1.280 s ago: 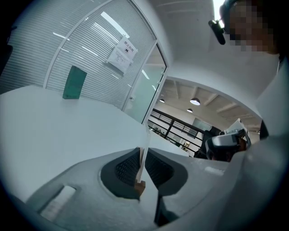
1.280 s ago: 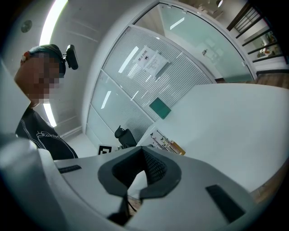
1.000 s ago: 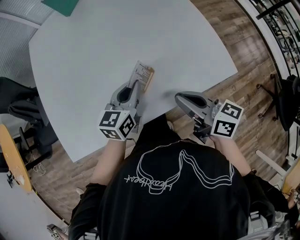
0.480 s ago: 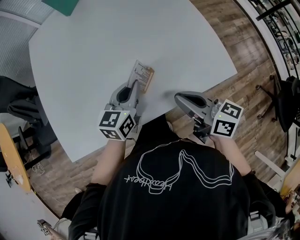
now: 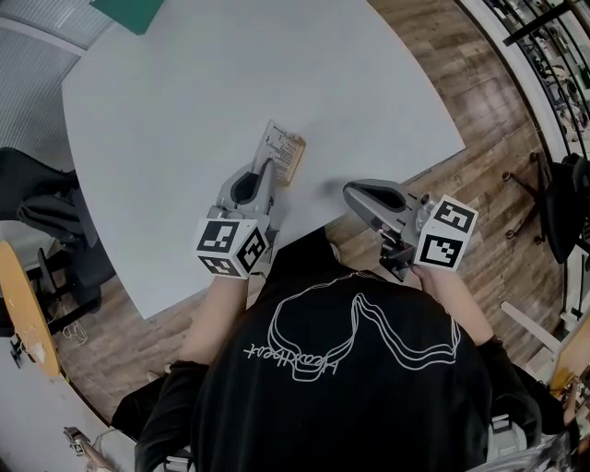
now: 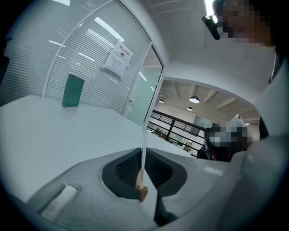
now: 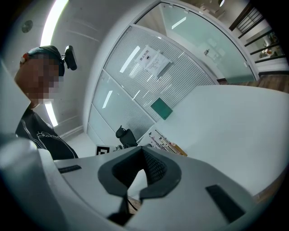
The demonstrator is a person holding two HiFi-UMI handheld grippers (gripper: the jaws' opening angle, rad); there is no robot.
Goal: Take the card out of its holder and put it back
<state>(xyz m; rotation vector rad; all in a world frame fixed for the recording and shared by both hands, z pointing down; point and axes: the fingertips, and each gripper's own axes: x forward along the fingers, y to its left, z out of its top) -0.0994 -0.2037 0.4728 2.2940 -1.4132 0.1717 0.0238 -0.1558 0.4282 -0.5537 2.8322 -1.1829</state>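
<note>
White round-edged table (image 5: 277, 64): two items on it.

Clear plastic card holder (image 5: 293, 158), orange-brown along its right edge, printed white card (image 5: 275, 145) inside. Place: near middle of the table, just beyond the left gripper (image 5: 268, 170), near end between its jaws.

Left gripper: clenched on the holder's near end, closing tighter on it just now. Grip point masked by the gripper body in the head view. Shown only in the left gripper view: holder (image 6: 143, 153) edge-on, a thin upright line pinched between the ribbed pads, brown corner at the bottom.

Right gripper (image 5: 351, 192): right of the holder and apart from it, at the table's near edge. Jaws together, nothing between; readable only in the right gripper view. Same view alone: holder's printed face (image 7: 165, 143) from the side, low over the table top.

Dark green flat rectangle (image 5: 129, 9): far left of the table. Cropped in the head view, whole in both gripper views.
</note>
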